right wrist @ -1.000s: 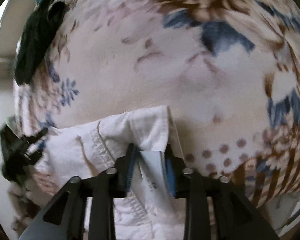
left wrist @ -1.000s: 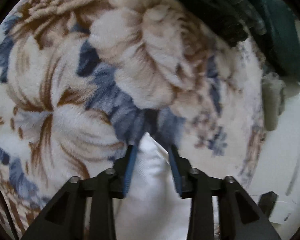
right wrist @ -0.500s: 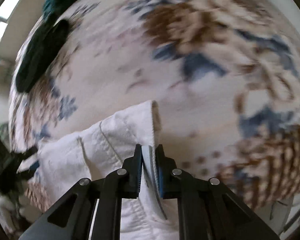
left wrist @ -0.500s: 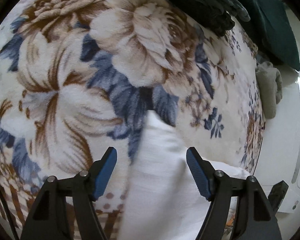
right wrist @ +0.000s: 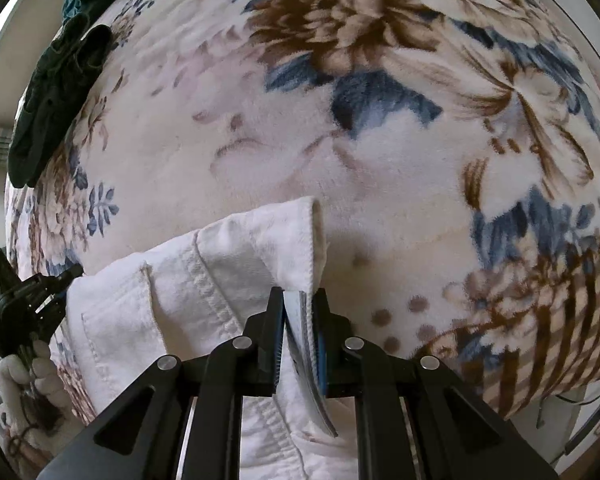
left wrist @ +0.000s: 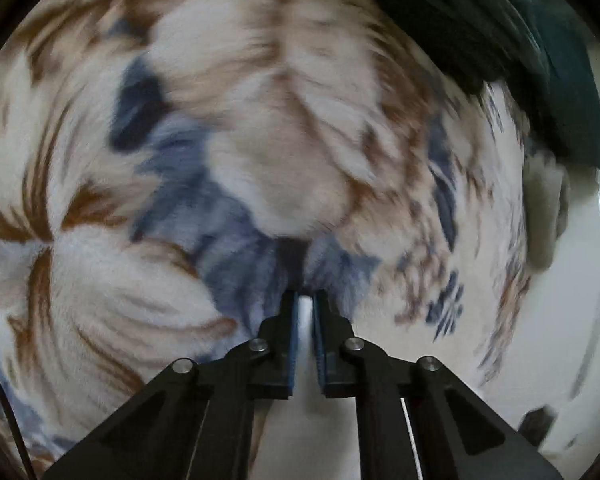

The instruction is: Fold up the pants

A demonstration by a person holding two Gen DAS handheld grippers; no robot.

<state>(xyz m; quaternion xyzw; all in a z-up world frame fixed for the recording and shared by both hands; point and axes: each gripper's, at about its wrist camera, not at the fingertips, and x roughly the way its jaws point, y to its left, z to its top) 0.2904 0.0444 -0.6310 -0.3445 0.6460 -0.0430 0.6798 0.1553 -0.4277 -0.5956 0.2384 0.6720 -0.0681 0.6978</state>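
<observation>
Now the white pants [right wrist: 236,280] lie on the floral blanket [right wrist: 260,140], waistband pinched between the closed fingers of the right gripper [right wrist: 299,300], cloth spreading leftward; the left gripper [left wrist: 305,300] clamps a white sliver between nearly shut fingers; dark clothes [right wrist: 56,92] lie well beyond.

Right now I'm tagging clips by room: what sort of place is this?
Probably a bedroom: a plush floral blanket covers a bed-like surface, white pants lie on it, and dark clothes are heaped at its edge.
</observation>
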